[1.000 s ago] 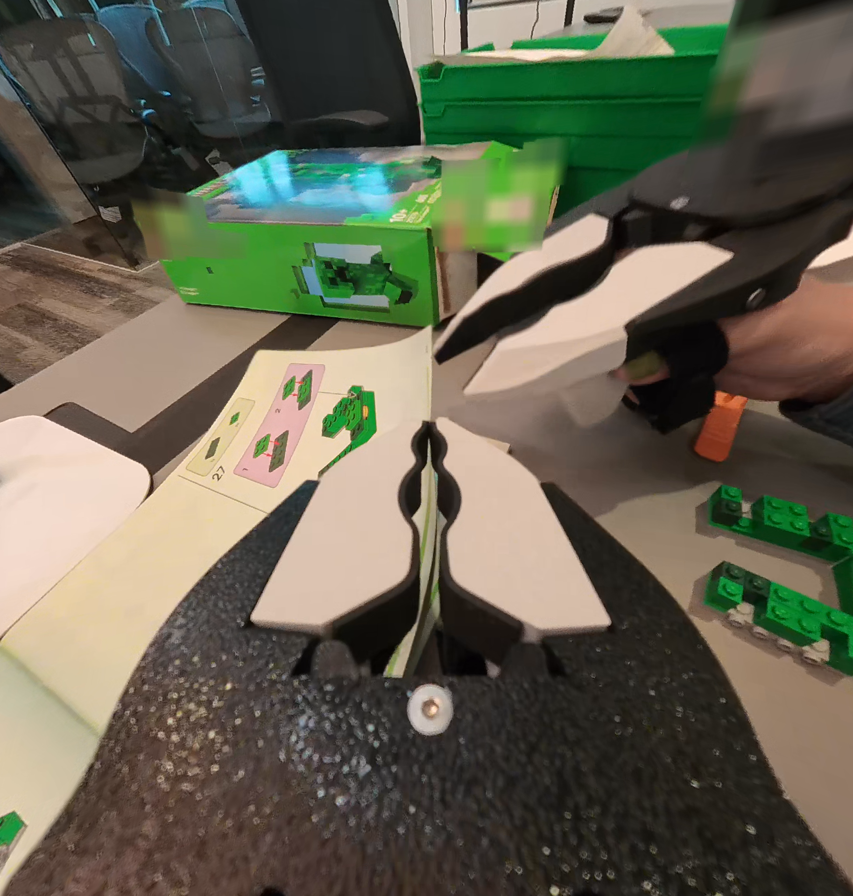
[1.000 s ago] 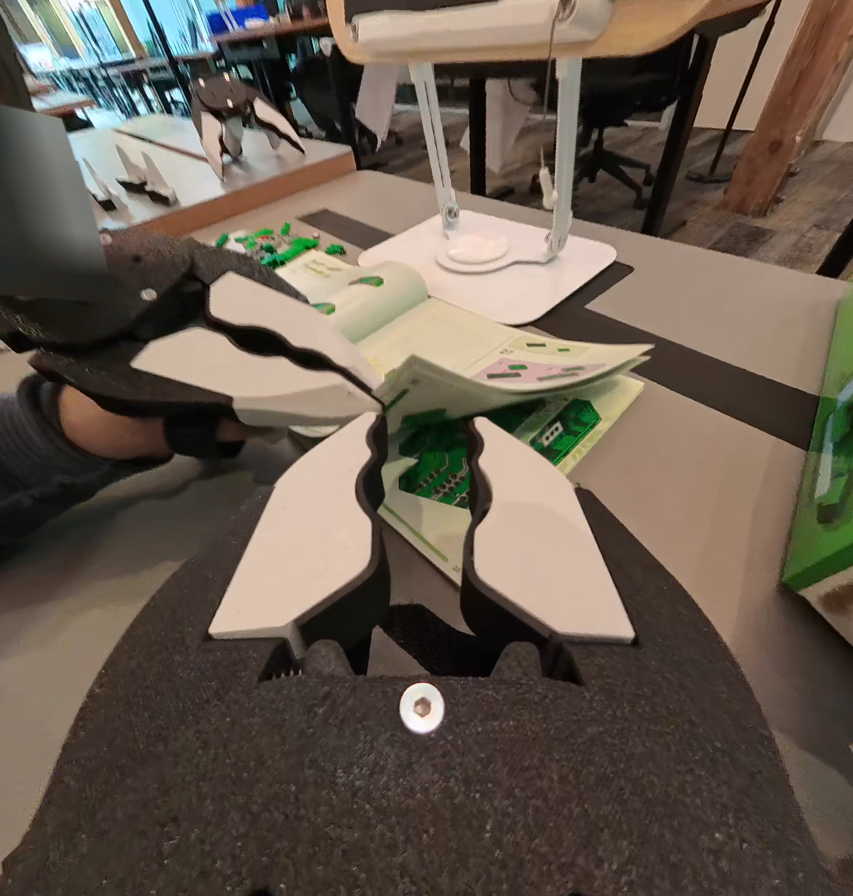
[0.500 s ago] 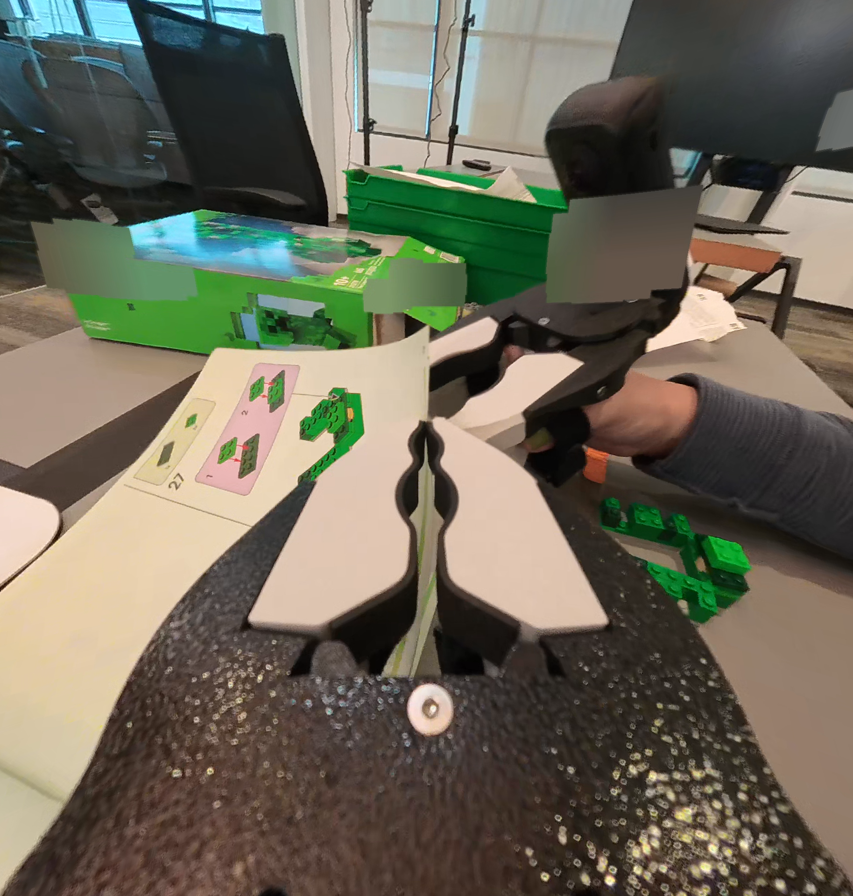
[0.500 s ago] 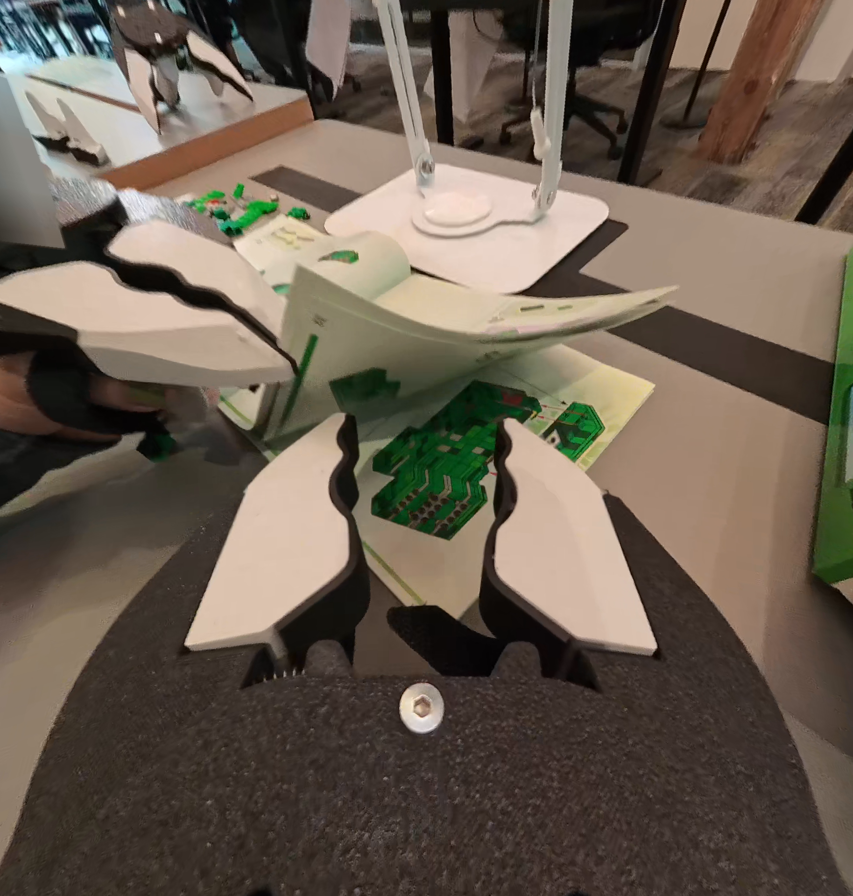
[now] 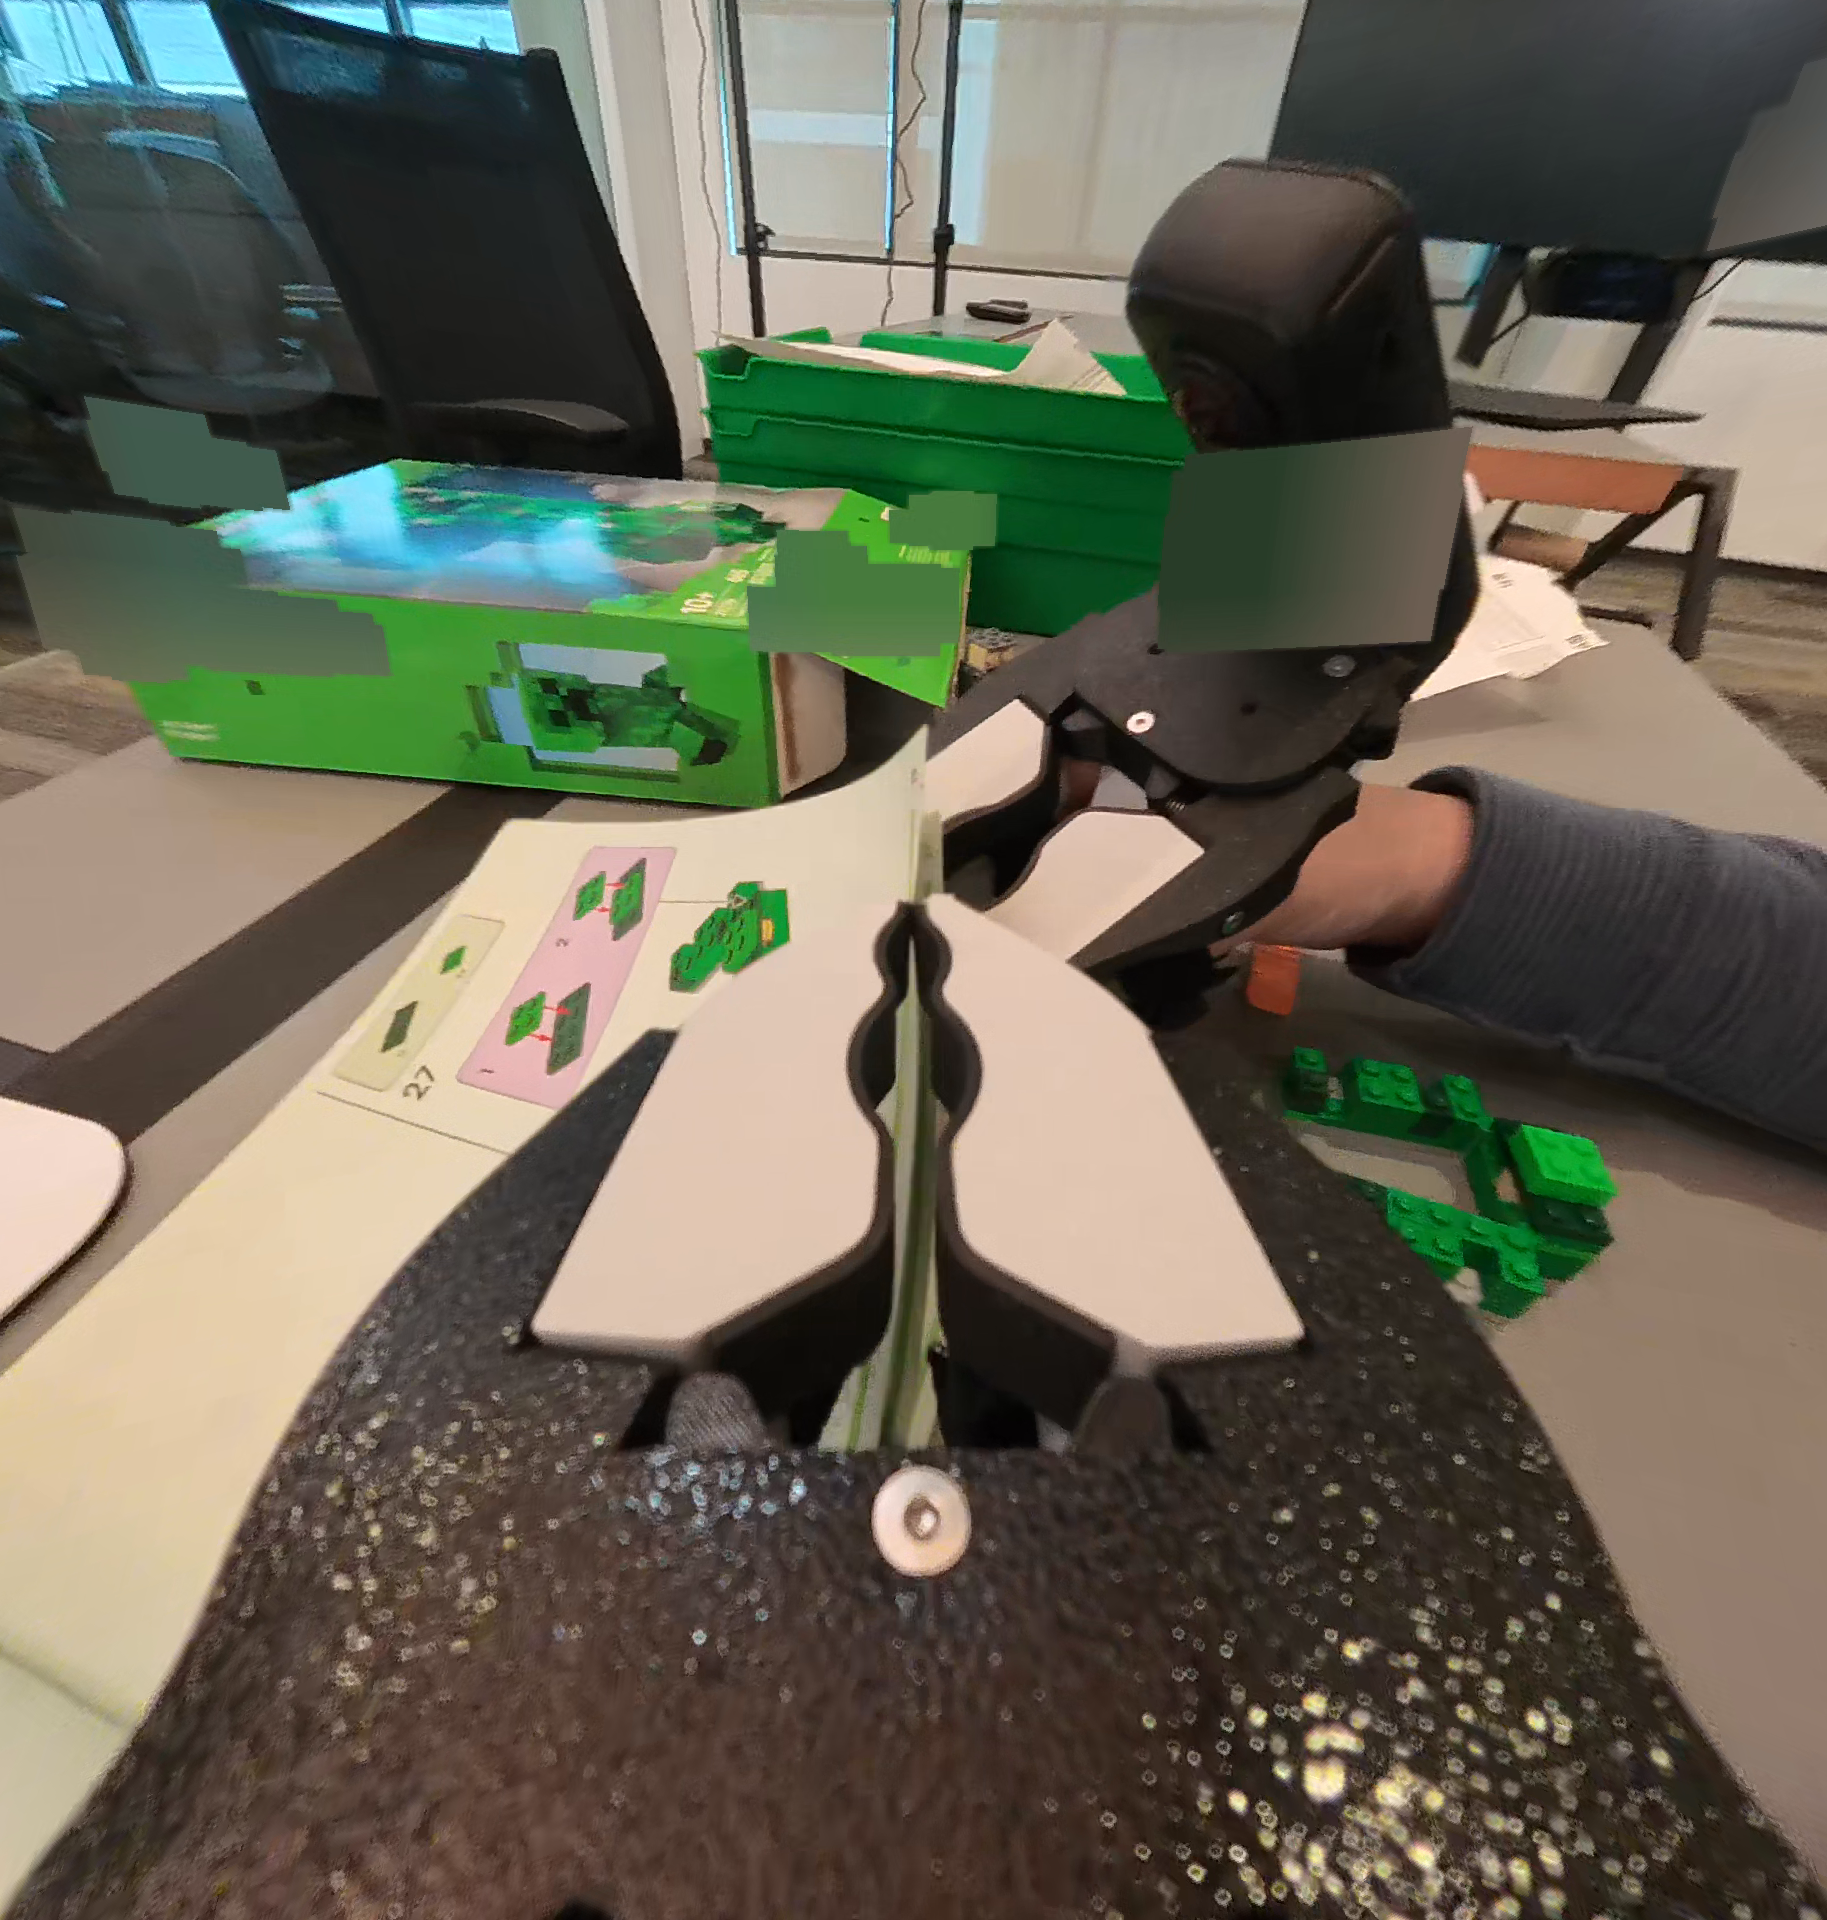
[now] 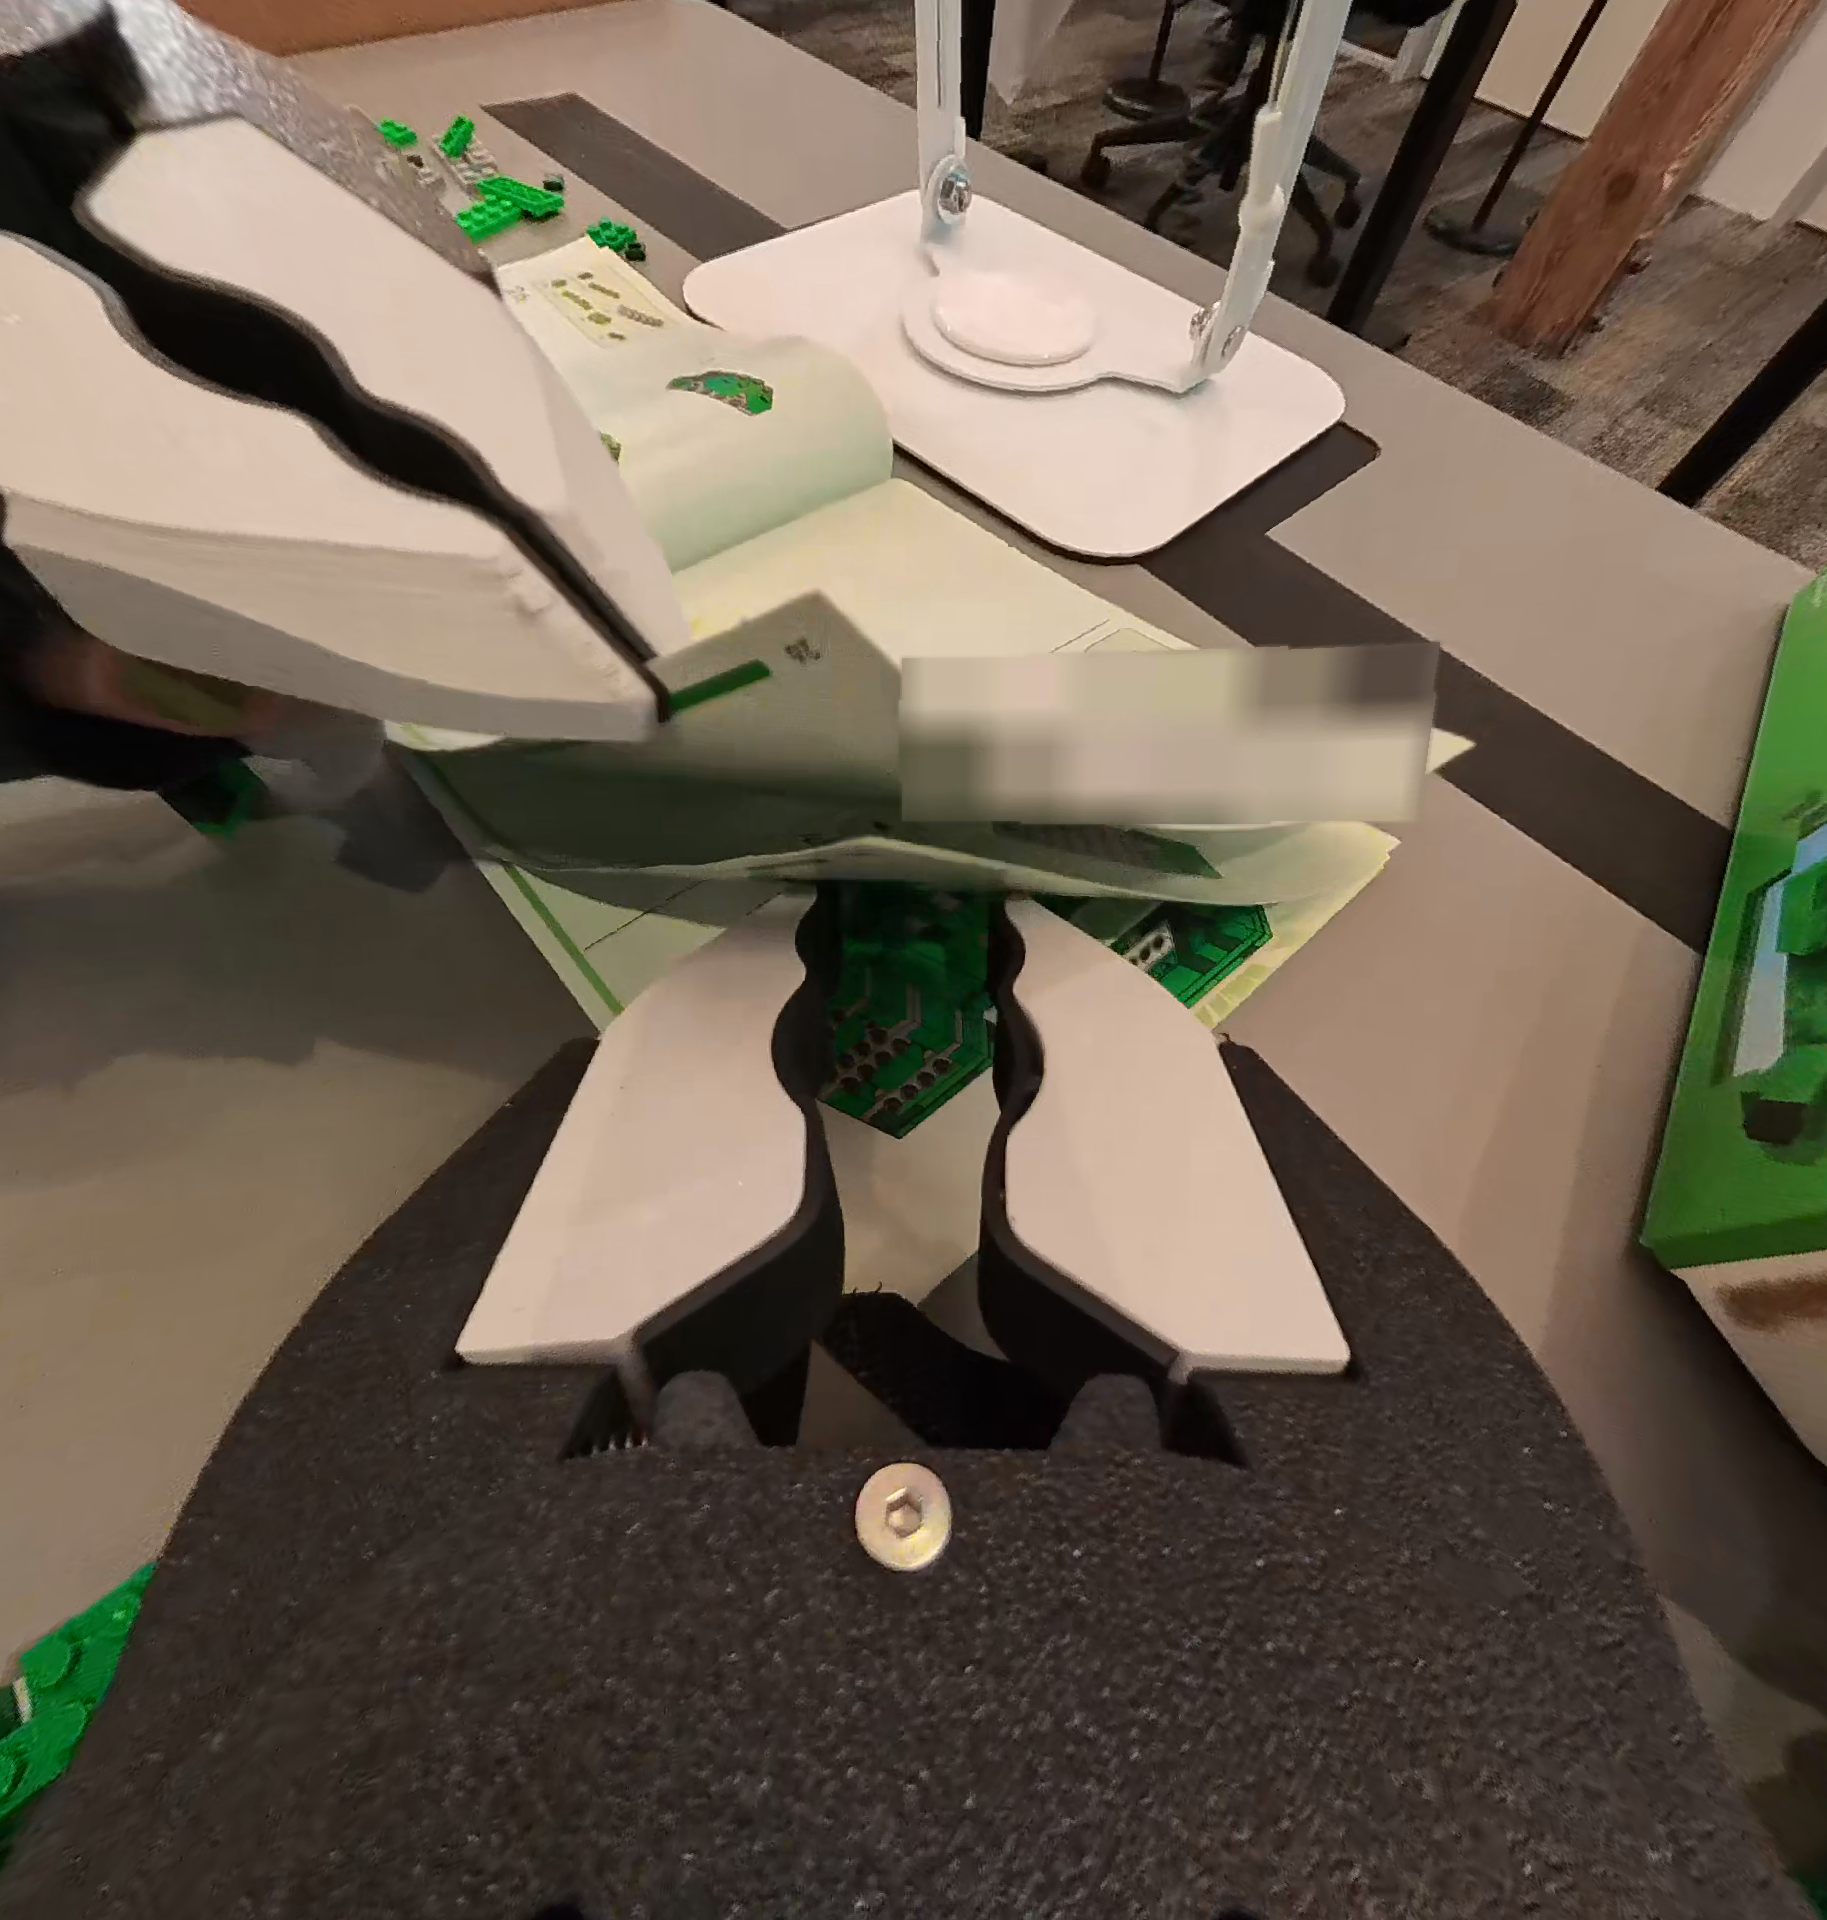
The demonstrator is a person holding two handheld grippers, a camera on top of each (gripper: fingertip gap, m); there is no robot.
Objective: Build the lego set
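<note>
My left gripper (image 5: pixel 914 914) is shut on a few pages of the pale instruction booklet (image 5: pixel 576 987) and holds them raised off the table. In the right wrist view the left gripper (image 6: pixel 654 707) pinches the page corner, and the lifted pages (image 6: pixel 784 727) arch over the open spread (image 6: pixel 909 1039) lying below. My right gripper (image 6: pixel 909 920) is open and empty, its tips just under the lifted pages; it also shows in the left wrist view (image 5: pixel 976 831). A partly built green lego frame (image 5: pixel 1460 1174) lies on the table to the right.
The green set box (image 5: pixel 473 644) lies behind the booklet, with stacked green trays (image 5: pixel 940 447) farther back. A white lamp base (image 6: pixel 1013 343) stands beyond the booklet. Several loose green bricks (image 6: pixel 493 197) lie at the far left. A small orange piece (image 5: pixel 1273 977) sits by the right hand. My right fingertips sit around 6 cm from my left ones.
My left gripper has lifted the pinched pages higher and swung them over. My right gripper has opened a little wider and moved forward under the raised pages.
</note>
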